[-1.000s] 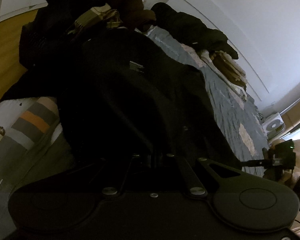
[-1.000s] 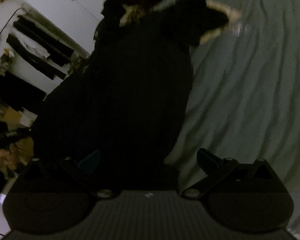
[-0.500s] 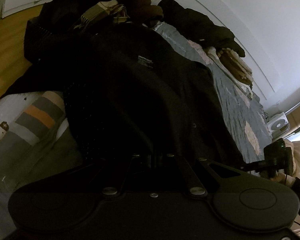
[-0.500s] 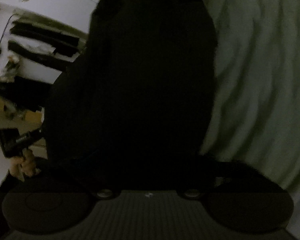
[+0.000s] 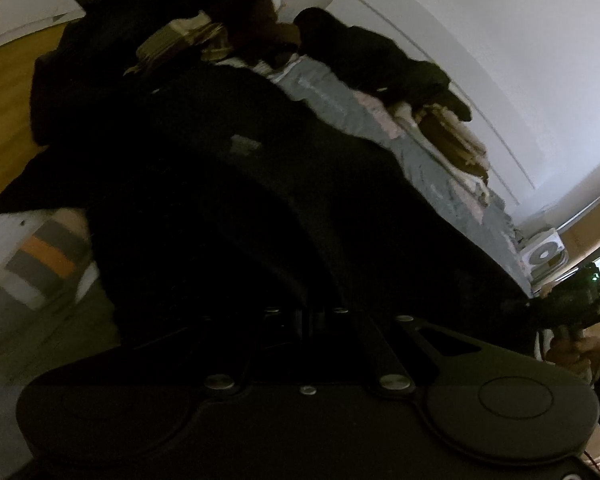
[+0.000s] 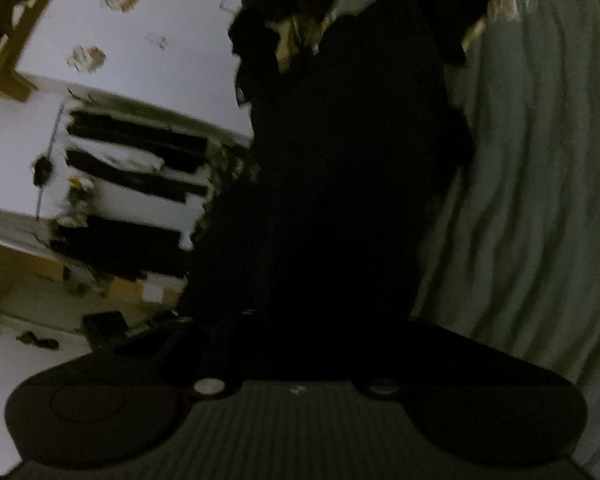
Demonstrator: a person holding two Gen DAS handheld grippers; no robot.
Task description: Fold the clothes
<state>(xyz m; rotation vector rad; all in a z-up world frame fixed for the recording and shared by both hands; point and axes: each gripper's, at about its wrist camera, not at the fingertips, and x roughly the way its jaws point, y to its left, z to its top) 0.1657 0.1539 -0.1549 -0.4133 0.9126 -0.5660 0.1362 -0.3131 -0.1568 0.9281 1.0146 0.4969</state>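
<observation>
A large black garment lies spread across the grey bed sheet. My left gripper is shut on its near edge, with the fingertips buried in the dark cloth. In the right wrist view the same black garment fills the middle and hangs up from the sheet. My right gripper has its jaws closing, with the cloth pinched between them and the fingertips hidden in it. From the left wrist view the right gripper holds the garment's far corner at the right edge.
A heap of dark and tan clothes sits at the far end of the bed. A black jacket and a folded beige stack lie along the wall side. A striped cloth is at left, a white fan at right, and shelves stand beyond.
The right jaws went from wide open around the garment's edge to closed on it, and that gripper rose and rolled. The left gripper lifted slightly with its cloth.
</observation>
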